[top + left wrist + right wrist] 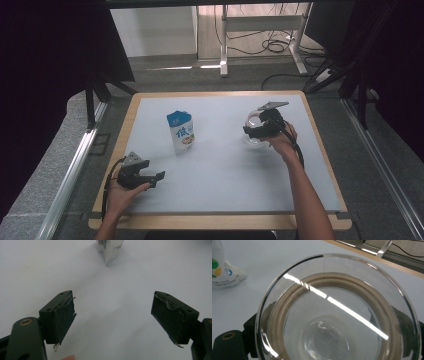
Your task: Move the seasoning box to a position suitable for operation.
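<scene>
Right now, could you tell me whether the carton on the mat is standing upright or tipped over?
Upright. In the high view the carton stands on its base on the mat, blue top uppermost, apart from both tongs.

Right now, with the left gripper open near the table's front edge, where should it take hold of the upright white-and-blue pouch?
Probably the white-and-blue pouch at mid-body, approached level from the front-left where the left gripper lies. It stands upright and looks flat-sided, so closing across the thin sides below the blue top should hold it without tipping.

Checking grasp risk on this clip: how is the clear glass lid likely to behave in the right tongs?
The glass lid looks smooth and glossy, so it may slip between the right tongs. Being glass, it is probably rigid and breakable if dropped. Its round rim might let it roll.
</scene>
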